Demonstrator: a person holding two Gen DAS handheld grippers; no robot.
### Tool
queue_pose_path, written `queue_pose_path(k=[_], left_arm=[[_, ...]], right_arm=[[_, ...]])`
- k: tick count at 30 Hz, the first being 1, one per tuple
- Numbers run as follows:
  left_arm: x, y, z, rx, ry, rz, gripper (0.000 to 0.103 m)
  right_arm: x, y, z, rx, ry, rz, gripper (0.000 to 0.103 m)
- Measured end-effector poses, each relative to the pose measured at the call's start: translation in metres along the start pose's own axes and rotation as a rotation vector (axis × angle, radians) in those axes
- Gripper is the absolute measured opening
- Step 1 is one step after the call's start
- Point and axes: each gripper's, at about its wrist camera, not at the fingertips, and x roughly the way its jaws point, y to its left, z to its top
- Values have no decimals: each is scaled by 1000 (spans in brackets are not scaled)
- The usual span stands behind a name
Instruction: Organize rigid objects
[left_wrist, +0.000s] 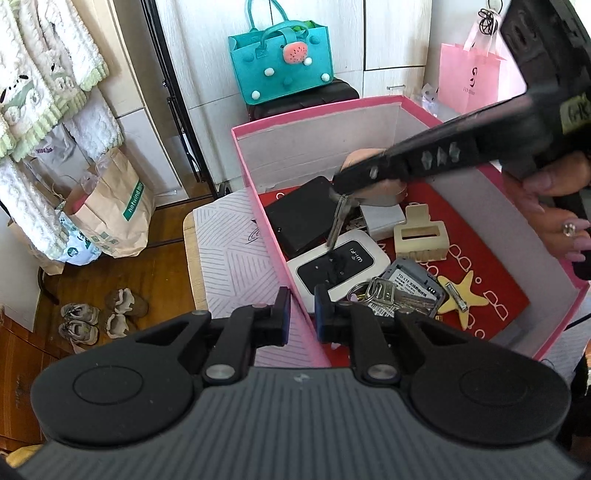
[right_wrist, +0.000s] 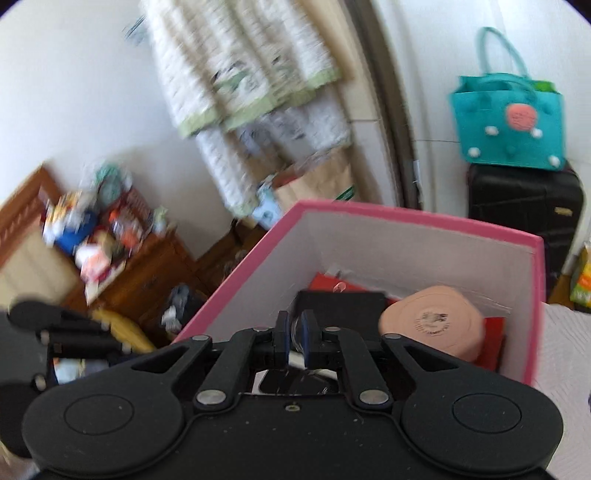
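Observation:
An open pink box (left_wrist: 258, 206) (right_wrist: 406, 221) holds a black case (left_wrist: 299, 218) (right_wrist: 340, 306), a white Wi-Fi router (left_wrist: 340, 266), a beige hair claw (left_wrist: 419, 232), a bunch of keys (left_wrist: 380, 291), a yellow star (left_wrist: 461, 295) and a peach round case (right_wrist: 432, 325). My left gripper (left_wrist: 302, 314) straddles the box's near wall, pads pressed on it. My right gripper (left_wrist: 340, 188) (right_wrist: 295, 332) reaches in from the upper right. A single key (left_wrist: 338, 221) hangs from its tips, pointing down over the router. Something thin shows between its pads in the right wrist view.
The box rests on a white striped surface (left_wrist: 236, 266). A hand with a ring (left_wrist: 554, 206) holds the right gripper. Beyond stand a teal bag (left_wrist: 280, 62) on a black suitcase (right_wrist: 524, 214), a pink paper bag (left_wrist: 469, 77), a brown paper bag (left_wrist: 114, 214) and shoes (left_wrist: 99, 317) on the wood floor.

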Motion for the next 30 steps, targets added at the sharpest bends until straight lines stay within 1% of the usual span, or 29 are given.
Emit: queue_pose_path(k=[2,5,9,13,16,20,23,28,30], left_arm=[[0,2,-1,-8,-1,-9,13],[0,2,-2,-11,-5,-7,12],[-1,1,-3,-24,-16,3,12],[-2,1,-4,-46,-20,23,12],[-2,0,-4,-64,-14,23,12],[-2,-7,-4,-64,-8,61,12],[-3,-9,-4,-75,-2,72,12],[-4,-6,-1,-116,29,68,13],[-6,-9,0,-110,42,85,13]], right_arm=[[-11,-3,0,15,-16,7,24],[-34,-4,-6,20,-43,-26,28],[-60,-4,-17,16,-71,-77,30],[-80,1,-29,-12,-103,-108,38],[-92,5,-39,-40,-132,-124,40],[-103,7,-47,-64,-155,-122,42],[-107,7,-48,-66,-160,-111,44],[-112,11,-52,-92,-157,-132,46],[-114,11,-51,-99,-152,-149,48]])
